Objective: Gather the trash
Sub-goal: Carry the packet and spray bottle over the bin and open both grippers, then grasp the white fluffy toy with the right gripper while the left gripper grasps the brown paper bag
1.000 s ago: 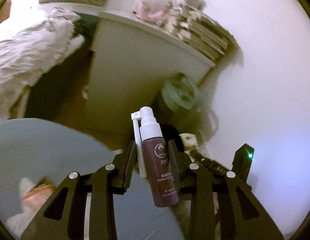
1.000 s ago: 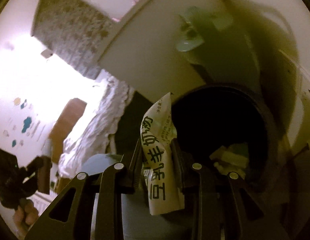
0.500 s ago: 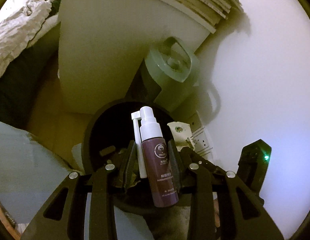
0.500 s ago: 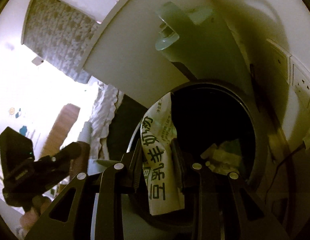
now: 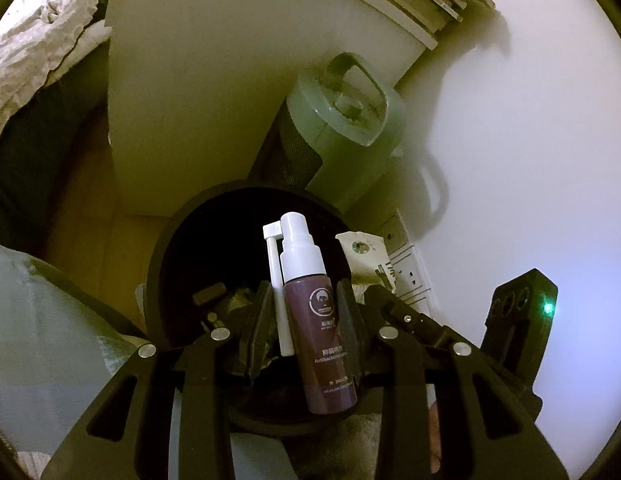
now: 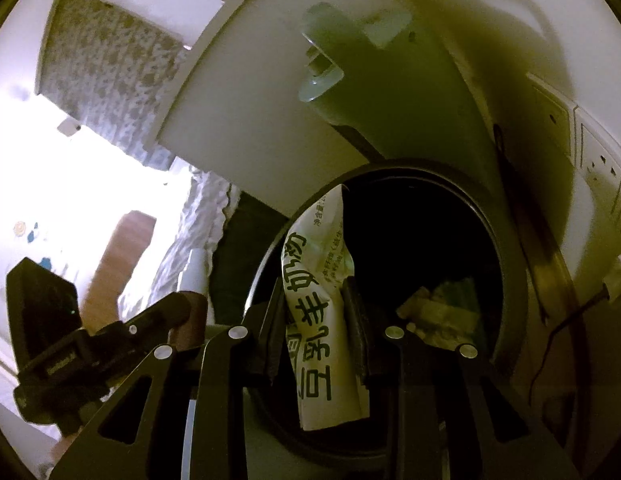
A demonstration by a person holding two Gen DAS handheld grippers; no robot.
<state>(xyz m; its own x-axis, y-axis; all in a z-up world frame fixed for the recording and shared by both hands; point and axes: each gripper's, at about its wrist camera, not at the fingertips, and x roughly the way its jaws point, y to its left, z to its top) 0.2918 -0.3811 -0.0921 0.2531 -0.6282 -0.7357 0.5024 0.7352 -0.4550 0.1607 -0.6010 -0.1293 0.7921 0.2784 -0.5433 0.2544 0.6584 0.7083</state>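
Observation:
My left gripper is shut on a dark purple spray bottle with a white nozzle, held upright over the mouth of a round black trash bin. My right gripper is shut on a white paper packet with large printed characters, held over the same bin. Crumpled trash lies at the bin's bottom. The left gripper's body shows at the left of the right wrist view, and the right gripper's body at the right of the left wrist view.
A green-lidded appliance stands behind the bin against a white cabinet. A white wall with sockets is to the right. A bed with rumpled sheets lies far left. A cable trails beside the bin.
Both grippers have moved closer to the bin and now hang over its mouth. The bin fills more of both views. Both items stay gripped.

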